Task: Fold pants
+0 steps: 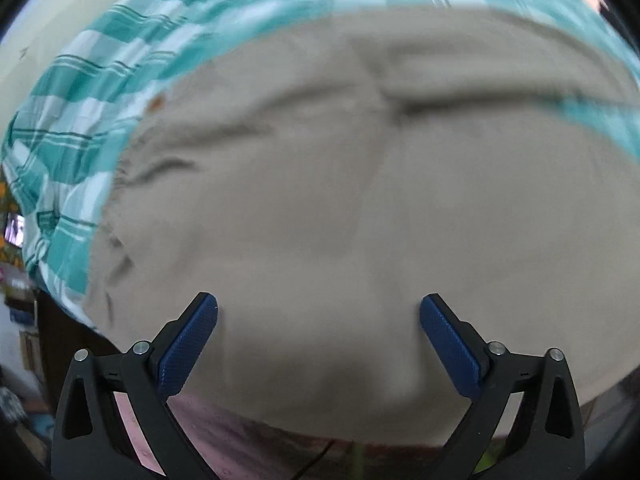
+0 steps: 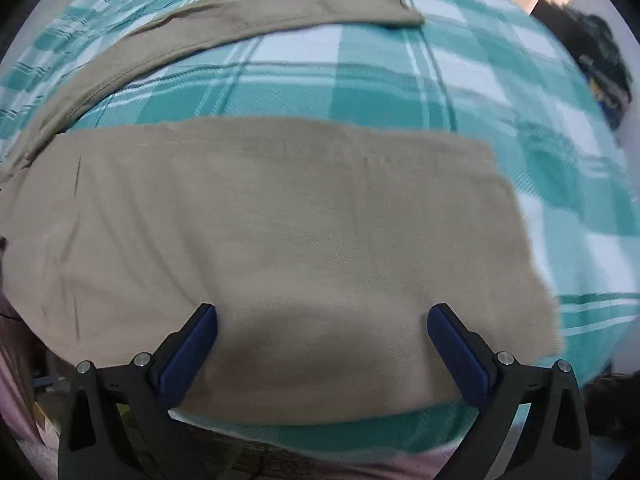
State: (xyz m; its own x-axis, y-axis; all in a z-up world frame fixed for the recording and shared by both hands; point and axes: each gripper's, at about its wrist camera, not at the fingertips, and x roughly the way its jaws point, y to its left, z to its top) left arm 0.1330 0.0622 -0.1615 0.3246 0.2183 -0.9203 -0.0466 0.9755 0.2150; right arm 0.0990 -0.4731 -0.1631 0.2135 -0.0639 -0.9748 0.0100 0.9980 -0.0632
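Item 1 – left gripper, black frame w/ blue ribbed pads: jaws wide, nothing between them, hanging over the cloth and pointing steeply down.

Item 2 – right gripper, same build: jaws wide, also empty, over the near trouser leg.

Risks, as I judge them:
- Neither tong has a hold, so the next pinch must catch an edge or hem. A bite in mid-cloth would likely take the top layer only and drag the fold askew.
- The two legs lie well apart, so bringing one over the other could leave them uneven if only one end is lifted.
- The sheet beneath is soft; pads going too deep may grab it along w/ the pants.

Item 3 – beige woven cotton pants: spread flat on the teal-and-white checked bedsheet. Near leg is broad and smooth, its cut end toward the right. Far leg is a narrow strip curving away. Creases and a seam line show near the waist end in the left view. Not yet folded.
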